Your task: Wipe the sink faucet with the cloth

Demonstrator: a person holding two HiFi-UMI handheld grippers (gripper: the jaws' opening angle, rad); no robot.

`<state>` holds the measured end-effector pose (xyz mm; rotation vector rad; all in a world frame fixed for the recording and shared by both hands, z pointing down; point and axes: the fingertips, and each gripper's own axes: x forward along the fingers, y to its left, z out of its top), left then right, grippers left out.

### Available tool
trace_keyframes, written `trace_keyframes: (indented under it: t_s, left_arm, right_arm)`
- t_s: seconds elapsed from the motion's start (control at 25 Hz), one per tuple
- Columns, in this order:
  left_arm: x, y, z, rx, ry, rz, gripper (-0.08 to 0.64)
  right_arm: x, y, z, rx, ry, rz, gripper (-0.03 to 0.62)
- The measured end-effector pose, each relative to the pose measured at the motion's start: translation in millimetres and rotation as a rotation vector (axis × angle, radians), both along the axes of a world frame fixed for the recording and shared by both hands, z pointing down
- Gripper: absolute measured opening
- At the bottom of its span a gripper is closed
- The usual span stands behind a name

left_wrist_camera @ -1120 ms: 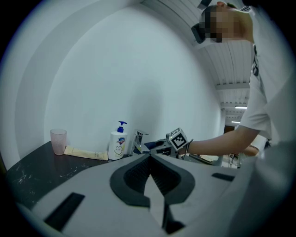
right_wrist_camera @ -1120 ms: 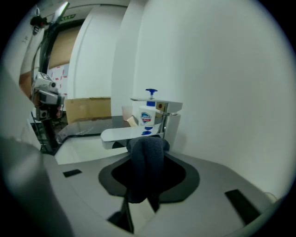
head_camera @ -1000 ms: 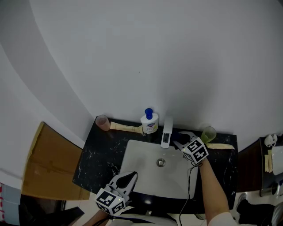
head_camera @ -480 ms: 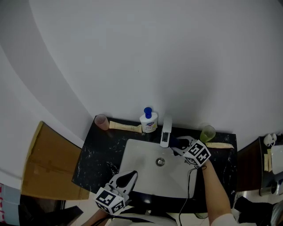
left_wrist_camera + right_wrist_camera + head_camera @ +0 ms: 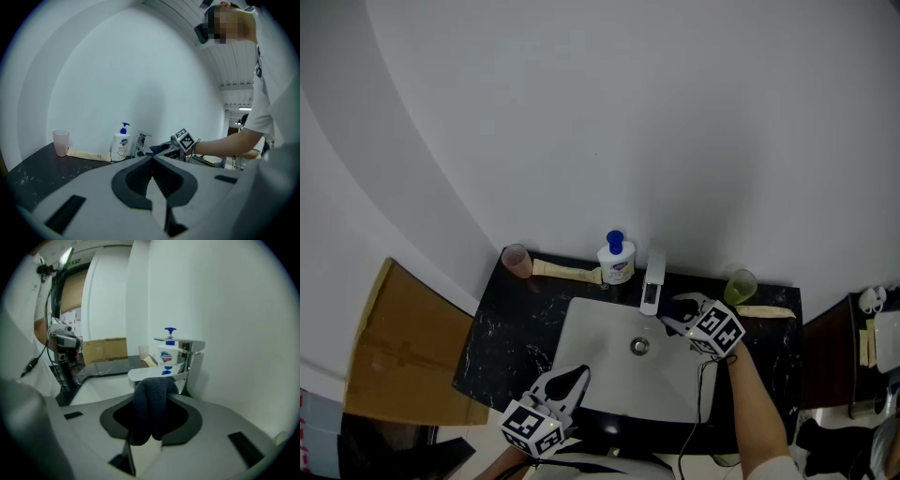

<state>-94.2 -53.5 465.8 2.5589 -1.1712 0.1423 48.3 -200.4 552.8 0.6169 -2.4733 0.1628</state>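
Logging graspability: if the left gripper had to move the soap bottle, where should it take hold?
Probably round the body of the soap bottle, below its pump, coming from the front-left. It stands upright, with the faucet close on its right and the wall behind.

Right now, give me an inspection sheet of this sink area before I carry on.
Surface: black marbled counter, white rectangular basin.
Job's things: silver faucet; dark blue cloth beside its spout, contact unclear.
Clutter: white pump bottle with blue cap, pink cup, green cup, beige strips along the wall.
Grippers: left gripper shut, empty, over the counter's front edge; right gripper shut on the cloth.
Cables: black cable hanging from the right gripper.
Surroundings: plain white wall; brown cardboard left of the counter.
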Motion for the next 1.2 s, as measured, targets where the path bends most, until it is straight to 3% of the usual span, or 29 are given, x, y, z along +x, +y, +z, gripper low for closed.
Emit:
trace_keyframes:
  t_s: [0.2, 0.48, 0.68, 0.8, 0.96, 1.08, 1.2]
  left_arm:
    - [11.4, -3.3, 0.0, 0.001, 0.002, 0.027, 0.002]
    - [10.9, -5.3, 0.7, -0.011, -0.022, 0.021, 0.002]
    - [-4.1, -4.1, 6.4, -0.020, -0.038, -0.020, 0.002]
    - [-5.5, -8.5, 6.2, -0.022, -0.039, -0.031, 0.002]
    - [0.3, -14.8, 5.0, -0.017, -0.029, -0.024, 0.002]
    - [4.2, -17.6, 4.7, -0.016, -0.021, -0.022, 0.002]
    - [4.1, -18.5, 6.0, -0.017, -0.020, -0.021, 0.002]
  right_arm:
    - [-2.9, 28.7, 1.8, -0.113, -0.167, -0.009, 0.123]
    - [9.1, -30.3, 3.2, 0.009, -0.166, 0.132, 0.123]
    - [6.2, -52.7, 17.0, -0.046, -0.218, 0.188, 0.123]
    - [6.6, -57.5, 45.4, -0.121, -0.127, 0.245, 0.123]
    - [0.8, -45.5, 64.7, -0.170, 0.011, 0.212, 0.123]
    - [5.3, -48.1, 47.7, -0.097, 0.007, 0.206, 0.123]
    - [12.9, -54.7, 12.4, 0.006, -0.100, 0.226, 0.123]
